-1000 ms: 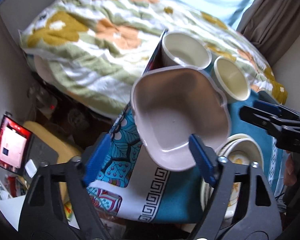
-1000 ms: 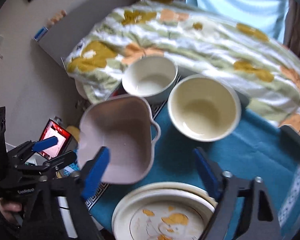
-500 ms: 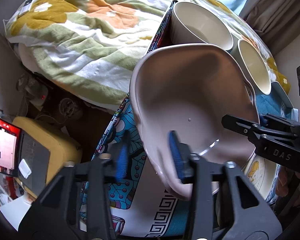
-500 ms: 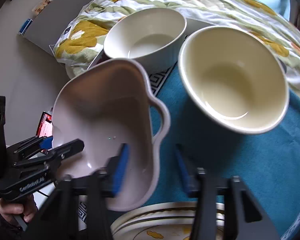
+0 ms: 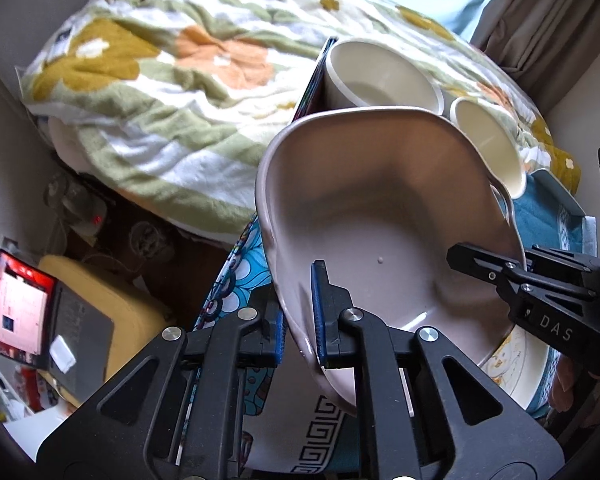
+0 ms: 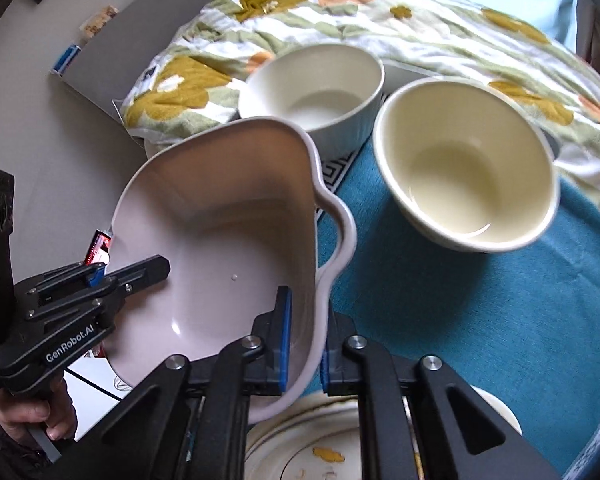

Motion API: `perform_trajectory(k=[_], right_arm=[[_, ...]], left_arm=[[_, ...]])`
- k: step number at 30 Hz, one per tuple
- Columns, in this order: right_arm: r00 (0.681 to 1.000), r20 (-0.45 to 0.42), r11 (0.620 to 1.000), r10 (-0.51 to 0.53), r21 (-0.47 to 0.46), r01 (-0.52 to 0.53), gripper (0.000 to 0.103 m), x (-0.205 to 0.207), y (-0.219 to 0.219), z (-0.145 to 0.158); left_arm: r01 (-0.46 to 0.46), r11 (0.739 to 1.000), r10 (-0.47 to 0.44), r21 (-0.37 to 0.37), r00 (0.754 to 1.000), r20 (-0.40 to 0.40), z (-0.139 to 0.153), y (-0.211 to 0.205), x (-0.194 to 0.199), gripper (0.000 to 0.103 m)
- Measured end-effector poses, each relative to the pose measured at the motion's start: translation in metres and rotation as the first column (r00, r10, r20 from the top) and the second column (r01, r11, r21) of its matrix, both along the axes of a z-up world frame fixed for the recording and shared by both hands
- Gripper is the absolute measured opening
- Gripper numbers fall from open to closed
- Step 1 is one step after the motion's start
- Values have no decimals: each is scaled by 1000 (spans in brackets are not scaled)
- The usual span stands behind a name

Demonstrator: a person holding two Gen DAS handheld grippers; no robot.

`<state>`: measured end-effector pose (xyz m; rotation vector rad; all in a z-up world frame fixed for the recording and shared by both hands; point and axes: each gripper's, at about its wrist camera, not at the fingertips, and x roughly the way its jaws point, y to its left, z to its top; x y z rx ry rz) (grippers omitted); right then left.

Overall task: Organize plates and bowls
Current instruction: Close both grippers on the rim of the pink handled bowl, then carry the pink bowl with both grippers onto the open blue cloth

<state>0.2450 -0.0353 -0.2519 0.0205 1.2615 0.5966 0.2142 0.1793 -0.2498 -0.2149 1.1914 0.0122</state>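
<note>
Tilting pink dish (image 5: 380,216), both tools clamping rim

Pinkish handled dish (image 6: 228,248) tilted, airborne; two cream bowls (image 6: 466,164) upright behind

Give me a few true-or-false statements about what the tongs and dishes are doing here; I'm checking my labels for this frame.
1. Both tongs grip the pink dish. True: left tongs and right tongs each clamp its rim.
2. The pink dish has food in it. False: it looks empty.
3. Two round bowls stand beyond it, a white bowl and a cream bowl. True.
4. The patterned plates are stacked inside the cream bowl. False: they lie on the teal cloth near the camera.
</note>
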Motion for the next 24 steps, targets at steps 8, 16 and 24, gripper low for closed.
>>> perform_trajectory(k=[8, 16, 24], right_arm=[[992, 96, 996, -86, 42, 82, 11, -36, -70, 56], [963, 163, 976, -216, 50, 211, 11, -77, -172, 99], [914, 189, 931, -359, 13, 364, 11, -125, -276, 113]], left_arm=[[75, 995, -82, 60, 989, 122, 62, -61, -22, 10], [191, 979, -200, 66, 960, 194, 107, -171, -49, 10], [334, 942, -332, 24, 921, 204, 113, -291, -74, 10]])
